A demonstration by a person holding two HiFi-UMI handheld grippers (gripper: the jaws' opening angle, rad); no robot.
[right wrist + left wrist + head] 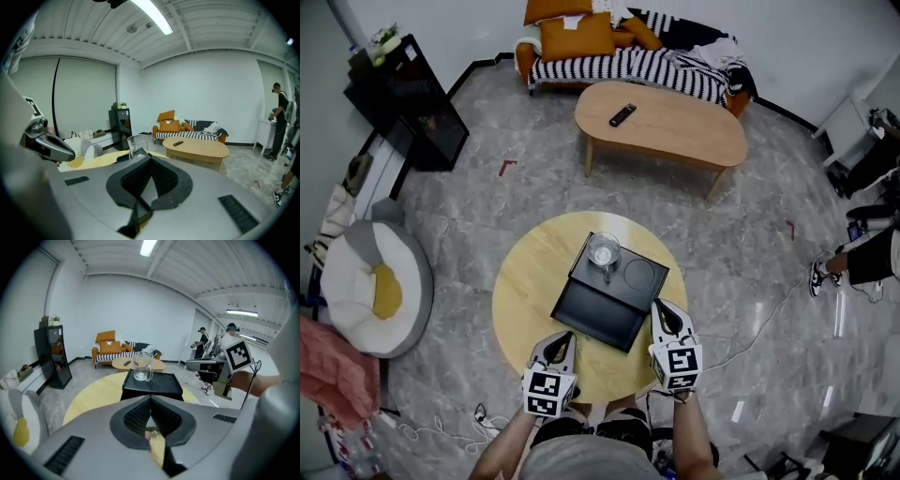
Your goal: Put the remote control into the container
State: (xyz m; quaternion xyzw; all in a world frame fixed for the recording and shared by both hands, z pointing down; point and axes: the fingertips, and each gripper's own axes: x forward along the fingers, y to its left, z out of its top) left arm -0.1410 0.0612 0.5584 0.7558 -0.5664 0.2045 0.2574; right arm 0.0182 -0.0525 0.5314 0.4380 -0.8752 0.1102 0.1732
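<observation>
Left gripper (565,336) fingers closed together, empty, right gripper (660,306) fingers likewise closed, empty, both over round table (525,281), black tray (595,319) with glass mug (605,251) just beyond the fingers, remote control (622,114) far beyond, on oval coffee table (684,127).

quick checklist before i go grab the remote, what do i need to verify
1. Remote control located: ok, it lies on the oval coffee table by the sofa, far from both grippers.
2. Left gripper empty: ok, jaws together with nothing between them.
3. Right gripper empty: ok, jaws together with nothing between them.
4. Jaws open for a pickup: not ok, both are shut.
5. Room in the black tray: ok, the glass mug stands at its far end and the near part is bare.
</observation>
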